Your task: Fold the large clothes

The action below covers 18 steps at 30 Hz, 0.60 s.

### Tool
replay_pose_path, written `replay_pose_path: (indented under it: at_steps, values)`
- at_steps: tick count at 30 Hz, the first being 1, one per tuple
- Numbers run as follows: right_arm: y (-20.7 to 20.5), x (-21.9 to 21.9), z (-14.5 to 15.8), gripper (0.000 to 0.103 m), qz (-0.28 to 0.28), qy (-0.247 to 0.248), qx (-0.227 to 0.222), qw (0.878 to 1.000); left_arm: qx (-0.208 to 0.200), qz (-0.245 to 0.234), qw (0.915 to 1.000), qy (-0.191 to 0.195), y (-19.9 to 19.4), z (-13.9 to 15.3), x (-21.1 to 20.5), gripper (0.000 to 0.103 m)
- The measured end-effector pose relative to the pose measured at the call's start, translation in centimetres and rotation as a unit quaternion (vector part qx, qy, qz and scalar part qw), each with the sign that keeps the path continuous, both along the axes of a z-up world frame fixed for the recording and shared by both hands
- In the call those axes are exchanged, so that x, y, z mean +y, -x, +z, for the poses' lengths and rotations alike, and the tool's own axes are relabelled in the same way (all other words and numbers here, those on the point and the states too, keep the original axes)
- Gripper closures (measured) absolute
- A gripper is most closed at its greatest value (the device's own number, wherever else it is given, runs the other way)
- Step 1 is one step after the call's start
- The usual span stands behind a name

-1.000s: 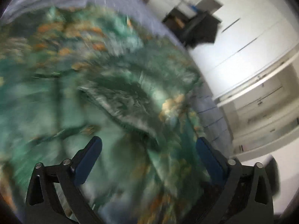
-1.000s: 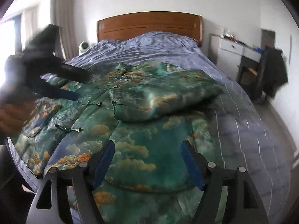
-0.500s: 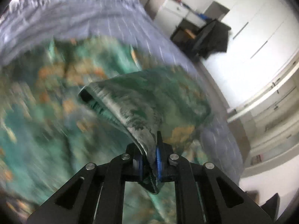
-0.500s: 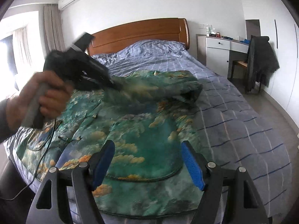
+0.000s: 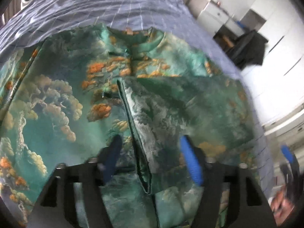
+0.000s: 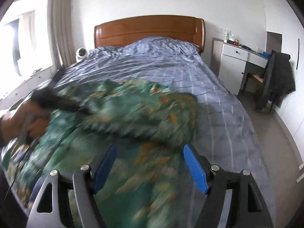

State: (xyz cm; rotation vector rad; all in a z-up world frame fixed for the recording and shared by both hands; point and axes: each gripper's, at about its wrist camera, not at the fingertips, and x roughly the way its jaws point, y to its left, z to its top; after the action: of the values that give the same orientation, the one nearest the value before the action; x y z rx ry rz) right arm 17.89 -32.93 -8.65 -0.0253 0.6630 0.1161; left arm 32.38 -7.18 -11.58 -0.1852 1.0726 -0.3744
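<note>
My left gripper [image 5: 152,157] hung over the jacket [image 5: 76,114], its jaws opening, the blue pads [image 5: 191,163] already clear of the cloth. Between them ran the edge of the folded sleeve [image 5: 171,110], dropping from ahead of the jaws down to a point just behind the pads; neither pad pressed on it, so I had hold of nothing on that side. The jacket, green with orange and tan clouds, lay spread on the bed [image 5: 95,13], filling the space ahead of and beneath the left jaws, its collar at the far end towards the headboard. Its sleeve lay folded across the body, ahead and to the right of the jaws. At the far right of that view I saw a blur of the other gripper's blue pad. My right gripper [image 6: 150,167] stood with its jaws wide apart and empty, both pads [image 6: 194,169] free of the fabric, the jacket's near part [image 6: 133,133] lying below and ahead of them, much smeared by motion. Ahead and to the left of the right jaws a hand [image 6: 22,121] gripped the left tool's handle above the cloth, too blurred for detail. Beyond the jacket the blue checked cover ran up to the wooden headboard [image 6: 150,30]. Ahead and to the right stood a white desk [image 6: 237,57] and a chair with a dark coat [image 6: 277,79].
</note>
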Motion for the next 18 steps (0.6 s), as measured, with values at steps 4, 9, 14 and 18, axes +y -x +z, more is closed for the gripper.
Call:
replay_pose_path:
  at_steps: [4, 9, 14, 18]
  values:
    - [-8.3, -2.9, 0.0, 0.029, -0.02, -0.032, 0.032, 0.999, -0.007, -0.006, 0.9989, -0.046, -0.5, -1.0, -0.7, 0.06]
    - [-16.6, -2.4, -2.2, 0.055, -0.026, -0.021, 0.057, 0.998, -0.017, -0.007, 0.9976, -0.067, -1.1, -3.4, -1.1, 0.067]
    - [-22.1, -0.6, -8.5, 0.056, -0.012, -0.019, 0.145, 0.989, -0.03, -0.013, 0.9972, -0.067, -0.6, -4.0, -0.9, 0.066]
    - [-22.5, -0.8, -9.9, 0.056, -0.02, -0.031, 0.164, 0.986, -0.038, -0.015, 0.9971, -0.064, -0.8, -4.3, -0.8, 0.064]
